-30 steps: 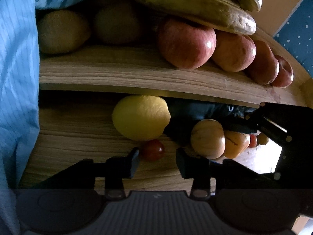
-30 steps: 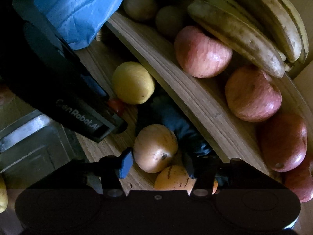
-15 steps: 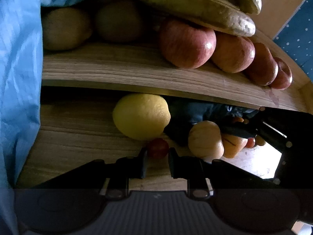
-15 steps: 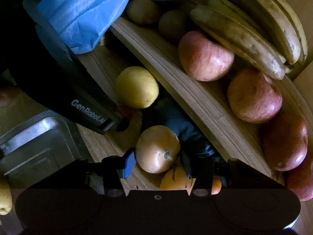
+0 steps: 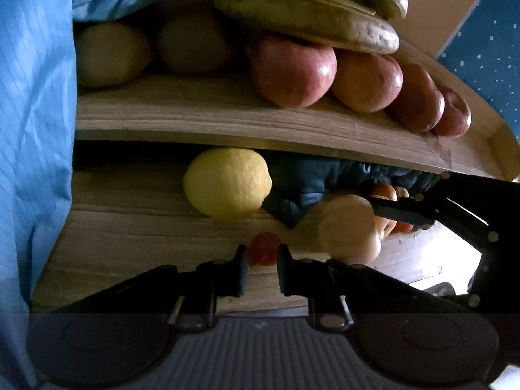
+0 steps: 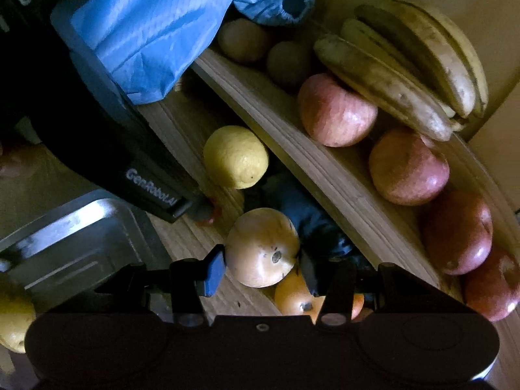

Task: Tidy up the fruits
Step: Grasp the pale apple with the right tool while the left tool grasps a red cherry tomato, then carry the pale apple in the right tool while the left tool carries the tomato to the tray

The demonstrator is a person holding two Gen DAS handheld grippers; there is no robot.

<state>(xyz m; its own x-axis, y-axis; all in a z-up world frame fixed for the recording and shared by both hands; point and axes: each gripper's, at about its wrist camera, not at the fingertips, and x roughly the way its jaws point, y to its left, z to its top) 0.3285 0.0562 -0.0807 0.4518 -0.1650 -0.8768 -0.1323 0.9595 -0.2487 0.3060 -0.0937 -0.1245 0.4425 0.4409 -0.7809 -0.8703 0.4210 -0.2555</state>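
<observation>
My left gripper (image 5: 262, 256) is shut on a small red cherry tomato (image 5: 264, 249) on the lower wooden shelf (image 5: 130, 227). A yellow lemon (image 5: 227, 182) lies just behind it. My right gripper (image 6: 261, 265) is closed around a pale round fruit (image 6: 262, 247), both fingertips touching it; that fruit shows in the left wrist view (image 5: 349, 229) too. An orange fruit (image 6: 294, 297) lies under it. The upper shelf (image 6: 325, 169) holds red apples (image 6: 336, 110), bananas (image 6: 406, 65) and brown kiwis (image 6: 243, 40).
A dark blue cloth (image 6: 308, 214) lies on the lower shelf behind the fruit. A blue sleeve (image 6: 156, 26) hangs at the left. A metal tray (image 6: 65, 243) stands at the lower left, with a yellow fruit (image 6: 13, 325) by it.
My left gripper has closed from wide open onto the cherry tomato. My right gripper has narrowed onto the pale round fruit and moved slightly forward.
</observation>
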